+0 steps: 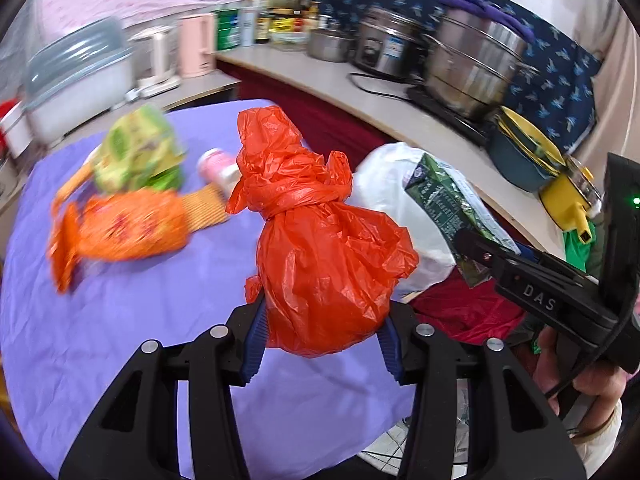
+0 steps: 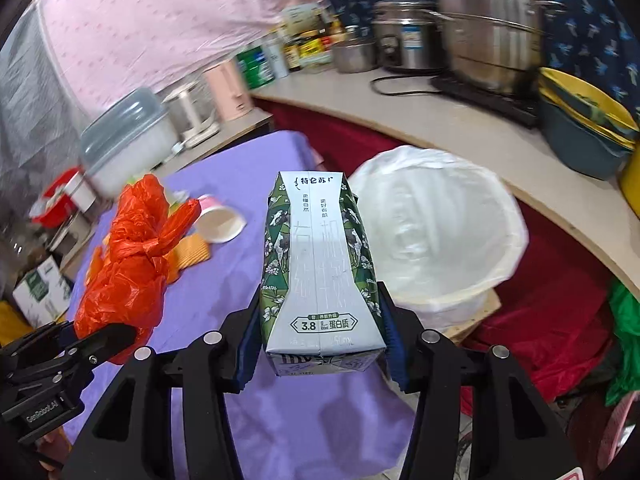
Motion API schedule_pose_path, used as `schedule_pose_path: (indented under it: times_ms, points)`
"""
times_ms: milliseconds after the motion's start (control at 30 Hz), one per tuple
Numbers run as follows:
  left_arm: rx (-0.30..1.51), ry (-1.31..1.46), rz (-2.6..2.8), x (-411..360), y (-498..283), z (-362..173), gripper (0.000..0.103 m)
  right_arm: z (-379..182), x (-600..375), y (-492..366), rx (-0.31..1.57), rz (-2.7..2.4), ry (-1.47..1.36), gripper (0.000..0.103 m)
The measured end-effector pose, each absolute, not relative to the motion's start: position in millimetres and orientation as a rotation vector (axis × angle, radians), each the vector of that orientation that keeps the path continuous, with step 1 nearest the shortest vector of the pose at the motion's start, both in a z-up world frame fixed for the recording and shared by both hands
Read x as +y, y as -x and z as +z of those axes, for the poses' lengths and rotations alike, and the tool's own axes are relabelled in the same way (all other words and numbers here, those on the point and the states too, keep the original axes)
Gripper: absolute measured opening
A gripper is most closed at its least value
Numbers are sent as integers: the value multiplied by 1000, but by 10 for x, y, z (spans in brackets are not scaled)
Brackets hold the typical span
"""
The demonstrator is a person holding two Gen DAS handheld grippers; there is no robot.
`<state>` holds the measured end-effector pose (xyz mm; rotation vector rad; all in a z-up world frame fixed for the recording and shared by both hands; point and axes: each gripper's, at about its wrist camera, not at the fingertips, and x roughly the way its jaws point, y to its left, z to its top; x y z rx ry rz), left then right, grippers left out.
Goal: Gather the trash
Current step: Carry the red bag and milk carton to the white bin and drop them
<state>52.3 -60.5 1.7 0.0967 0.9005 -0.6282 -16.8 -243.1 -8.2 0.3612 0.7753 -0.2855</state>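
Observation:
My left gripper [image 1: 322, 340] is shut on a knotted red plastic bag [image 1: 320, 248] and holds it above the purple tablecloth [image 1: 120, 340]. My right gripper [image 2: 320, 344] is shut on a green and white milk carton [image 2: 320, 264], held up near the bin lined with a white bag [image 2: 440, 232]. In the left wrist view the carton [image 1: 448, 208] and the right gripper [image 1: 476, 252] are at the right, in front of the bin [image 1: 384, 184]. In the right wrist view the red bag [image 2: 128, 264] is at the left.
On the cloth lie an orange snack bag [image 1: 128, 228], a green-yellow packet [image 1: 136, 152], a pink paper cup [image 2: 218, 220] and a wafer [image 2: 192, 252]. A counter [image 1: 320, 76] with steel pots, bottles and bowls runs behind. Red cloth [image 2: 540, 320] lies right of the table.

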Motion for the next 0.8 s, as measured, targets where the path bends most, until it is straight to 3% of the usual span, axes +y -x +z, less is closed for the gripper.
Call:
schedule_pose_path:
  times_ms: [367,800]
  points:
    - [922,-189,-749,-1764,-649,-105,45,-173,-3342,304,776,-477,-434,50]
    - [1028,-252,-789,-2414,-939,-493,46,-577,-3731,-9,880,-508,-470,50]
